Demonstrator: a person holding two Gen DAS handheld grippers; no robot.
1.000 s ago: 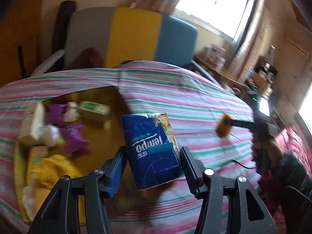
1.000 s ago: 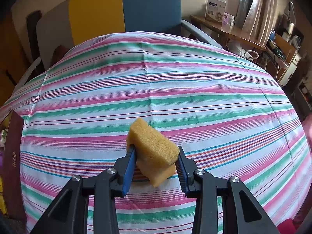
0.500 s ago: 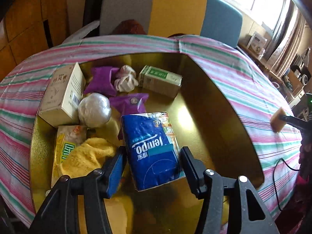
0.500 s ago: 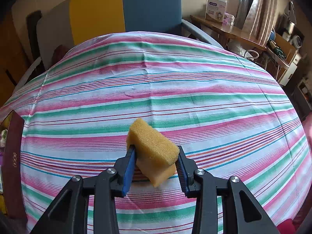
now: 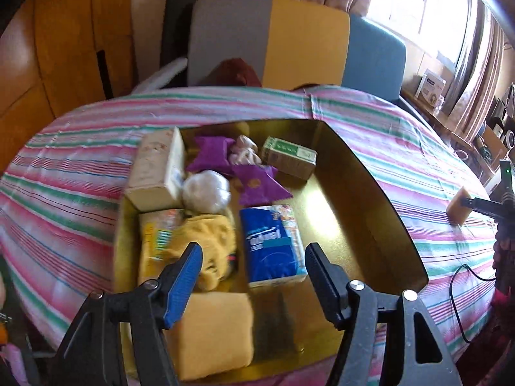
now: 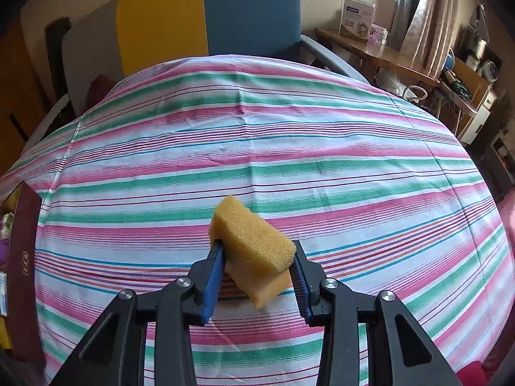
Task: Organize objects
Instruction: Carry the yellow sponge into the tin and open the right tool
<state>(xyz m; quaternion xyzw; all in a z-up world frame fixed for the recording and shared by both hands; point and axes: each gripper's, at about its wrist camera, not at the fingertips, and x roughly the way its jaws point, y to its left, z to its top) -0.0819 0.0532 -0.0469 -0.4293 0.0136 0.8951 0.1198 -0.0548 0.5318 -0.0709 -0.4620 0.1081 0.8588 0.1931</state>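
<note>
A table covered by a striped cloth (image 6: 289, 148) in pink, green and white fills both views, with a chair (image 5: 289, 45) in grey, yellow and blue panels standing behind it. On the cloth sits a large open box (image 5: 363, 199) with a shiny gold lining, and most of the objects lie inside it. At the box's near edge lies a big yellow sponge block (image 5: 215, 331). Along the left wall is a tall cream carton (image 5: 154, 167), and below it a yellow snack packet (image 5: 154, 238) partly covered by a crumpled yellow cloth (image 5: 209, 241). In the middle lies a blue tissue pack (image 5: 273, 244), flat on the gold floor, just beside the yellow cloth. Farther back are a green and white carton (image 5: 289, 157), purple wrappers (image 5: 257, 183), a round silvery bundle (image 5: 206, 189) and a small pale wad (image 5: 244, 151). The left gripper (image 5: 254, 267) hangs over the box with its jaws opening; the tissue pack lies between the fingers, but neither pad touches it. Well to the right of the box, over bare cloth, the right gripper (image 6: 256, 267) is clamped on a small yellow sponge (image 6: 254, 247), which is squeezed between the pads and held clear above the table.
</note>
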